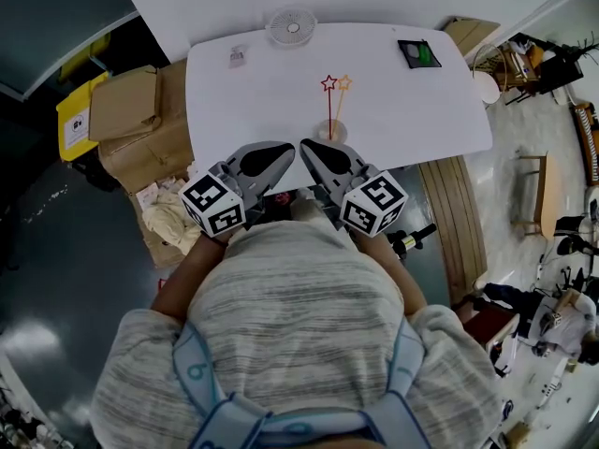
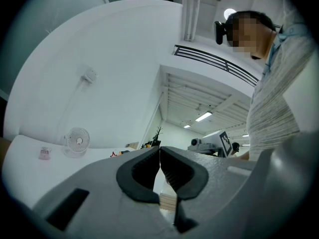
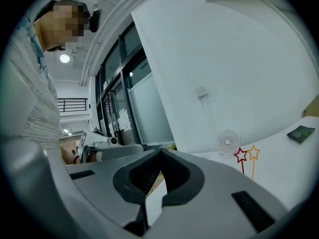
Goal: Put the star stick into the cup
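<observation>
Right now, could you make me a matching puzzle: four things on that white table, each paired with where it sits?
Things:
1. small white round fan
2. red star stick
3. flat black-and-green item
4. small pink object

Places:
A. far right corner
B. far left
C. middle of the far edge
D. standing in the clear cup, near edge

Pairs: 1-C, 2-D, 3-A, 4-B.

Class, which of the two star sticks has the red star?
The left star stick in the head view; the right star stick has an orange star.
</observation>
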Action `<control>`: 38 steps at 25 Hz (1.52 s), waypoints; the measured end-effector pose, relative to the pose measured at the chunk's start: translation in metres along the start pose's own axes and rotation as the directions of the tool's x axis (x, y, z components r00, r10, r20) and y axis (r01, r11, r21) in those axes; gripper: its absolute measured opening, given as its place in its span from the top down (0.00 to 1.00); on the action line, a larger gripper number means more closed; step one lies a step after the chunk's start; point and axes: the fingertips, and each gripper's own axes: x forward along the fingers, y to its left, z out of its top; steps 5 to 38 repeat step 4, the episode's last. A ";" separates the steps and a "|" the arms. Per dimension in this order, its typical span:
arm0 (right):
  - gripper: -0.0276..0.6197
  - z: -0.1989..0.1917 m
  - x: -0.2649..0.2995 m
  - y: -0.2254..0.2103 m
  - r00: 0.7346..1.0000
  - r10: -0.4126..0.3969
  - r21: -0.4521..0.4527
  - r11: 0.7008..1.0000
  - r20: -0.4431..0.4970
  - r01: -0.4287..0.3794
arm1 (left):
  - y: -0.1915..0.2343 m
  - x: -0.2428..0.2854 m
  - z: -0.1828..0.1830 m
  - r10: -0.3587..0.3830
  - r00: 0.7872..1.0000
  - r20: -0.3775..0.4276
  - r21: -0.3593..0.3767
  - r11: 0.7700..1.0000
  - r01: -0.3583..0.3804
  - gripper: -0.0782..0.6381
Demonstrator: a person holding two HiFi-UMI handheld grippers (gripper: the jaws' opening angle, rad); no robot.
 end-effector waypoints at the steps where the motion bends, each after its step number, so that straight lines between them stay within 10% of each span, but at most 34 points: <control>1: 0.95 0.000 0.001 -0.001 1.000 -0.001 0.001 1.000 -0.002 0.001 | 0.001 0.000 0.001 -0.002 1.000 0.005 0.002 1.000 0.002 0.87; 38: 0.95 -0.001 0.004 -0.002 1.000 -0.003 0.007 1.000 -0.005 0.003 | 0.005 -0.002 0.003 -0.004 1.000 0.013 0.008 1.000 0.004 0.87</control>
